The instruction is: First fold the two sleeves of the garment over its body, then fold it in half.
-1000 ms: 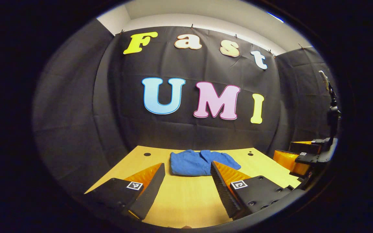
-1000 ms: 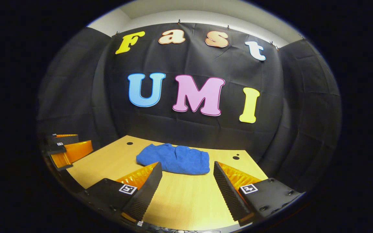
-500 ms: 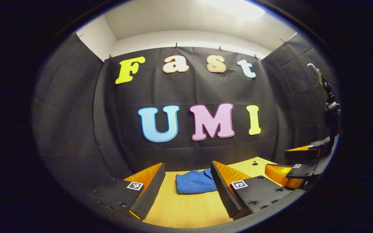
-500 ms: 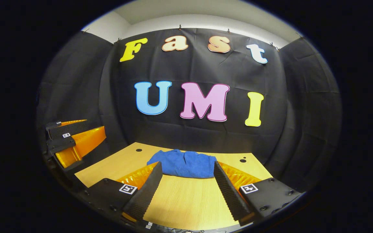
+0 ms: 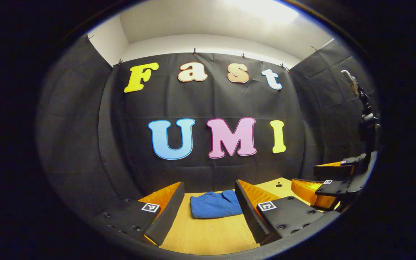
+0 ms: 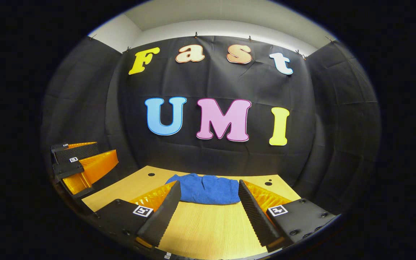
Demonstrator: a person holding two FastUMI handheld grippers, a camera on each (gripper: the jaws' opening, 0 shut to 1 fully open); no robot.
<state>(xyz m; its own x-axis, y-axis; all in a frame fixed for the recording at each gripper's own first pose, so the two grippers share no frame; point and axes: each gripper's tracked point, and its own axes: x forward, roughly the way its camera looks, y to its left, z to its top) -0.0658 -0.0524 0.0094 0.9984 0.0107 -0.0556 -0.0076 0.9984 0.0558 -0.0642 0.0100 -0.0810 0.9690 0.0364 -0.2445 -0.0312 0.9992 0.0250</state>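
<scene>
The blue garment (image 5: 213,204) lies folded into a compact bundle on the wooden table (image 5: 208,236), toward its far edge; it is also seen in the right gripper view (image 6: 208,189). My left gripper (image 5: 208,196) is open, held back from the garment with nothing between its fingers. My right gripper (image 6: 208,193) is open too, raised above the table short of the cloth. In the left gripper view the right gripper (image 5: 332,178) shows at the right edge; in the right gripper view the left gripper (image 6: 79,166) shows at the left edge, open.
The black cloth wall stands right behind the table's far edge. Small dark holes (image 6: 151,174) (image 6: 268,183) mark the table's far corners. Bare wood (image 6: 208,227) stretches between the grippers and the garment.
Both grippers have pulled back and tilted upward, so the garment sits lower and smaller in both views. Both stay open, and the garment has not moved.
</scene>
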